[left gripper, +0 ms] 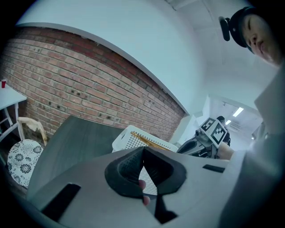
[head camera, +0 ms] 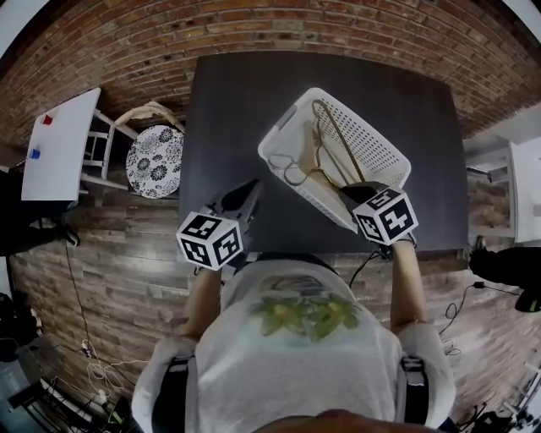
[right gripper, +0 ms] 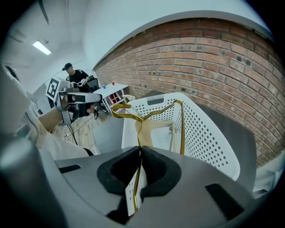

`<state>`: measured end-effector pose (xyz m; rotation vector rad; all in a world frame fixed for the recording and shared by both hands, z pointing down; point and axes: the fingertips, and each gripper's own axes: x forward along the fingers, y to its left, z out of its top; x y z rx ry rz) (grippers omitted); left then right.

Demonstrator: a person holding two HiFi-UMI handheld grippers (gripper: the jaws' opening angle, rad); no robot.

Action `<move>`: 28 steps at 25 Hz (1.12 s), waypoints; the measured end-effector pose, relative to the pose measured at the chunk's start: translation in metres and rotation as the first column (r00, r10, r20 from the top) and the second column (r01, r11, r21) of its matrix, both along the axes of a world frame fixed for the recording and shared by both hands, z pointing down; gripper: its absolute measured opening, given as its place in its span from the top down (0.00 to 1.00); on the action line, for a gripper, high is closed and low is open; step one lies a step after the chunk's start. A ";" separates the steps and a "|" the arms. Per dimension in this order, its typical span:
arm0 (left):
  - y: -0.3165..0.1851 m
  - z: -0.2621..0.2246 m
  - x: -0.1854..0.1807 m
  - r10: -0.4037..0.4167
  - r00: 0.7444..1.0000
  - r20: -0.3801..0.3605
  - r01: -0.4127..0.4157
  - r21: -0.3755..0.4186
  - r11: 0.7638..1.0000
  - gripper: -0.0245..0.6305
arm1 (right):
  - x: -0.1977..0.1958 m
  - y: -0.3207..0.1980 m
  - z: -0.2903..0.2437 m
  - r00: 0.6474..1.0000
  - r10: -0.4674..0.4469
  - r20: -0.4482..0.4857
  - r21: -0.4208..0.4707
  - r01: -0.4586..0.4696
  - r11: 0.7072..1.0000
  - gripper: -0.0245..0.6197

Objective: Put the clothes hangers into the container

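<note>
A white perforated basket [head camera: 372, 139] stands tilted on the dark table [head camera: 228, 110]. My right gripper [head camera: 355, 189] is at the basket's near rim, shut on a gold wire hanger [right gripper: 149, 116] whose hook and shoulders reach over the basket [right gripper: 205, 133]. In the head view the gold hanger [head camera: 336, 135] slants into the basket, beside another pale hanger [head camera: 297, 172] that lies on its floor. My left gripper [head camera: 250, 191] hovers over the table's near edge, left of the basket, shut with nothing between its pads [left gripper: 133, 162]. From there the basket [left gripper: 127, 140] shows ahead.
A white side table [head camera: 59, 144] and a round patterned stool [head camera: 155, 161] stand left of the dark table. A brick wall [head camera: 270, 25] runs behind it. Cables [head camera: 93, 368] lie on the wooden floor. Another person stands in the background [right gripper: 75, 75].
</note>
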<state>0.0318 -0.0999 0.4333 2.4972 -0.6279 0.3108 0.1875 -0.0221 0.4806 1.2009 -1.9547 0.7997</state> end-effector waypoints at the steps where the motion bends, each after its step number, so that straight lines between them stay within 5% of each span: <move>1: 0.000 -0.001 0.001 -0.002 1.000 -0.001 0.002 0.001 1.000 0.92 | 0.002 -0.002 0.002 1.000 0.003 -0.007 -0.009 -0.003 1.000 0.90; 9: -0.004 0.000 -0.001 -0.029 1.000 0.010 0.029 -0.002 1.000 0.92 | 0.009 -0.024 0.016 1.000 0.003 -0.019 -0.077 -0.004 0.997 0.90; 16: -0.010 -0.001 -0.007 -0.060 0.998 0.012 0.060 0.000 0.998 0.92 | 0.025 -0.037 0.038 0.982 -0.030 -0.186 -0.070 0.017 0.997 0.90; 19: -0.011 0.000 -0.010 -0.069 0.998 0.015 0.069 -0.001 0.998 0.92 | 0.020 -0.038 0.040 0.988 -0.047 -0.148 -0.074 0.036 0.997 0.90; 24: -0.013 0.000 -0.013 -0.074 0.997 0.016 0.074 0.000 0.997 0.92 | 0.020 -0.035 0.043 0.967 -0.094 -0.237 -0.040 0.087 0.995 0.90; 28: -0.015 -0.001 -0.010 -0.061 0.998 0.014 0.061 0.002 0.998 0.92 | 0.029 -0.039 0.031 0.958 -0.019 -0.286 0.058 0.037 0.998 0.90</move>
